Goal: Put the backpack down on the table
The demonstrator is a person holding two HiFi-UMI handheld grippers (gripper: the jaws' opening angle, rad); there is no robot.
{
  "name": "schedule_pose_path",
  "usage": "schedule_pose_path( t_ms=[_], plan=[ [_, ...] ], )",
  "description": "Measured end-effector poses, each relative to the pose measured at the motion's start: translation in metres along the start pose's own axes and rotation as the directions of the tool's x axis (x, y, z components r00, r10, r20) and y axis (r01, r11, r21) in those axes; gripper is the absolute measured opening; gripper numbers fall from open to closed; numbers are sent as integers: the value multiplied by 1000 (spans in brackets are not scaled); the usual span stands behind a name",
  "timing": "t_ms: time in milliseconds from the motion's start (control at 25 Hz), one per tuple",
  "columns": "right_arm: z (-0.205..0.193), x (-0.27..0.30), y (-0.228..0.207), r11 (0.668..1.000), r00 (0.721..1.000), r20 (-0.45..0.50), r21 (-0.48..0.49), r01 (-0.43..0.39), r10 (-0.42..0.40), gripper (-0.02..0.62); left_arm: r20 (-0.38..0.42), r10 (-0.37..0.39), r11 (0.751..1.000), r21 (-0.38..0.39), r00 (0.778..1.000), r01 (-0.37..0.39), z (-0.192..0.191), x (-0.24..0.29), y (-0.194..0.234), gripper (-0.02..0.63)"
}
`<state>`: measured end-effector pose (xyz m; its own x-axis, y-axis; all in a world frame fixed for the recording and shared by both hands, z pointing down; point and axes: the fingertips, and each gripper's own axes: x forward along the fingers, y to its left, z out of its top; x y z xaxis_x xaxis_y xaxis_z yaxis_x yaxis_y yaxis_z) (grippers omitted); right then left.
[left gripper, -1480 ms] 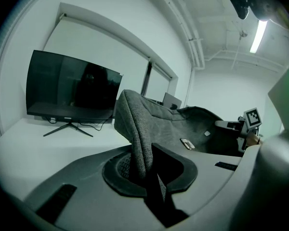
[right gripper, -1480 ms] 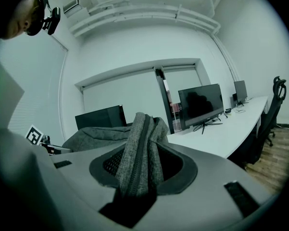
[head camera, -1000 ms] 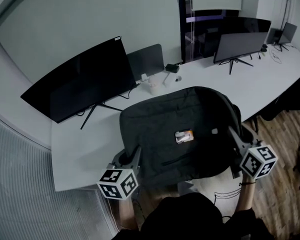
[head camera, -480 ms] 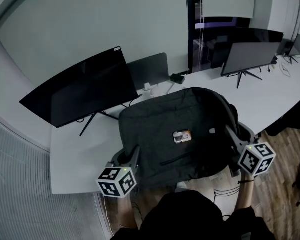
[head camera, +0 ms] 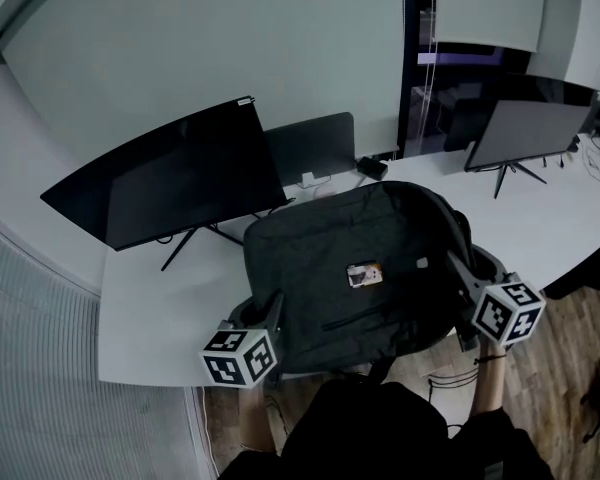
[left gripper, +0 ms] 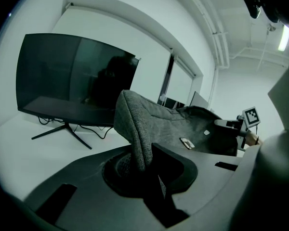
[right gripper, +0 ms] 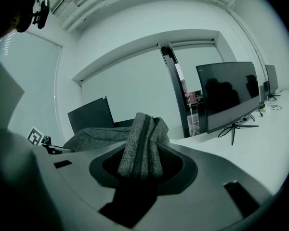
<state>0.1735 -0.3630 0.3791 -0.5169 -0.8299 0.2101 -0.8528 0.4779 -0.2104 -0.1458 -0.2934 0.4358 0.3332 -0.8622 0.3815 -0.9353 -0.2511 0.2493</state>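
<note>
Backpack [head camera: 355, 268]: one, dark grey, spread flat between the two grippers over the near part of the white table [head camera: 150, 308]. Its near edge overhangs the table's front toward the person. Whether its underside touches the tabletop cannot be told.
Left gripper [head camera: 265, 313]: jaws narrow, pinching a thin fold of the backpack's left edge.
Right gripper [head camera: 455, 265]: jaws at a middling width, clamped on a thicker bunch of fabric at the right edge.
Count: two grippers, each with one marker cube; three dark screens on the table, namely a large monitor [head camera: 170, 183] at left, a smaller screen [head camera: 310, 148] behind the bag, and a right monitor [head camera: 528, 133]; one small tag [head camera: 366, 275] on the bag.
Change since a second ago: the backpack has been carried farther in over the table. Its far edge now reaches the foot of the smaller screen and covers most of the small white items that stood clear there before. Both grips are unchanged.
Left gripper view only: the fabric rising out of the jaws, and the opposite marker cube [left gripper: 251, 115] across the bag.
Right gripper view only: a dark seam running down the gripped fold.
Head view only: the whole bag outline and the table edge.
</note>
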Motion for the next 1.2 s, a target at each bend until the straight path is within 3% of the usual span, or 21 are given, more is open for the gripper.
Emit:
schedule_pose_path(
  t_ms=[280,600,960,1200],
  plan=[
    [-16,30,-15,1000,999,-40,16,-10,11,133,-35,19,999,-26,999,-20,-11,26,15,55],
    [-46,67,-31,999,993,-116,50,3,3,133,-135,24,999,-24,991,-28,-33,60,34,55],
    [-72,86,-41,999,982,-187,51,17,-7,133,-203,32,997,-68,979,-46,-62,80,45,55],
    [-84,94,-49,997,975,-222,72,19,-2,133,-242,38,997,-53,969,-53,-70,87,48,57]
  ],
)
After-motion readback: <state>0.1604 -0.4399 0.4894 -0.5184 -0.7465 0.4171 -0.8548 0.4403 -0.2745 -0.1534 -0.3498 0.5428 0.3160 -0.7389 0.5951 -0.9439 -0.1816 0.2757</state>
